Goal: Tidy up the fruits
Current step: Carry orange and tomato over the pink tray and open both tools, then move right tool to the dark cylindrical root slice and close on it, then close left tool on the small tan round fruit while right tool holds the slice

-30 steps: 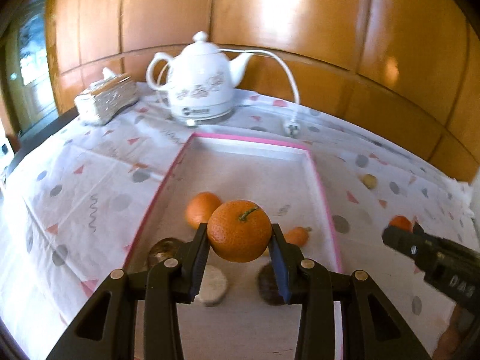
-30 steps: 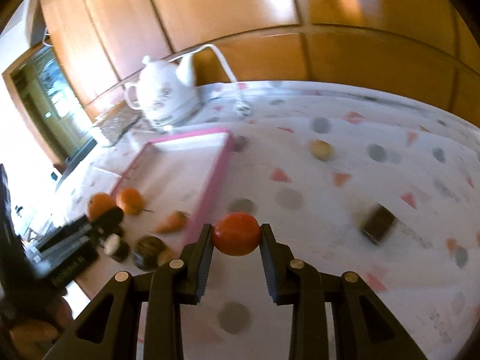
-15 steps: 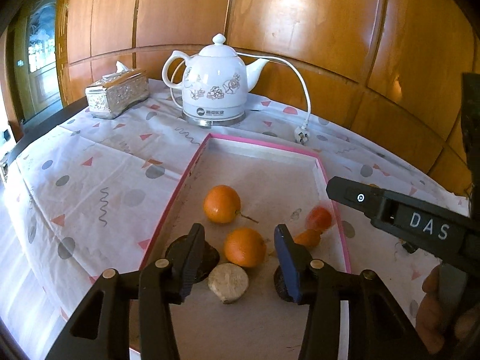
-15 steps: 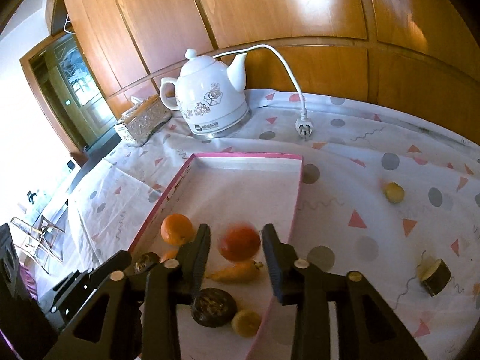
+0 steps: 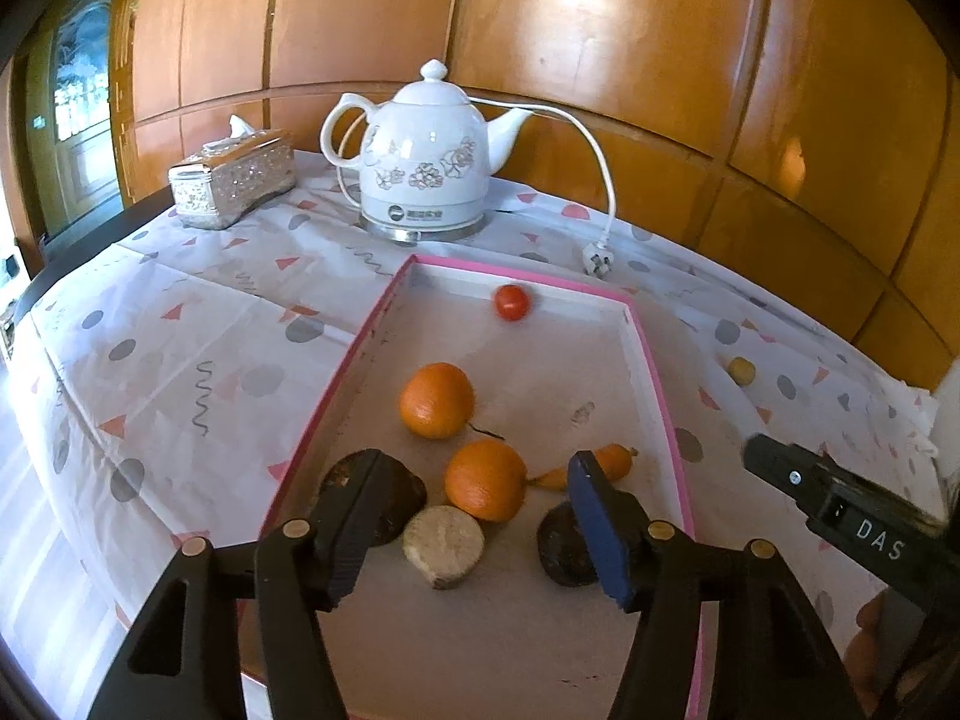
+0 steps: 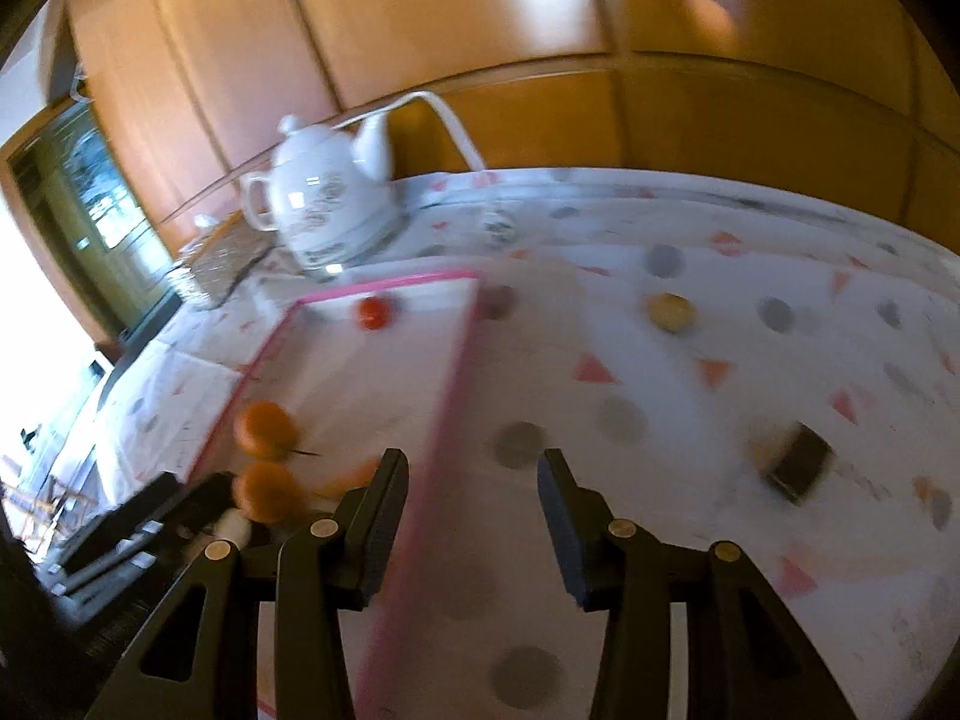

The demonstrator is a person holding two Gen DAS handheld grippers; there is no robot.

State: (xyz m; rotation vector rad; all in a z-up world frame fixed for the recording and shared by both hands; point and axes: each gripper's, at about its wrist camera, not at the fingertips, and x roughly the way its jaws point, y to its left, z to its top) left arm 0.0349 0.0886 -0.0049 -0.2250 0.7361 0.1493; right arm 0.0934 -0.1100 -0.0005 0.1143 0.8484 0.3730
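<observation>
Both the left gripper (image 5: 474,522) and right gripper (image 6: 474,516) now gape empty — the orange (image 5: 485,480) dropped just ahead of the left one, the tomato (image 5: 512,302) rolled far ahead in the tray (image 5: 651,360) — so two stragglers remain outside.

Pink-rimmed tray (image 5: 654,360), white inside. Two oranges (image 5: 437,400) orange; small tomato (image 5: 512,302) red. Kettle (image 5: 426,168) white, grey floral print. Desk cloth (image 5: 180,348) white, grey dots, pink triangles.
</observation>
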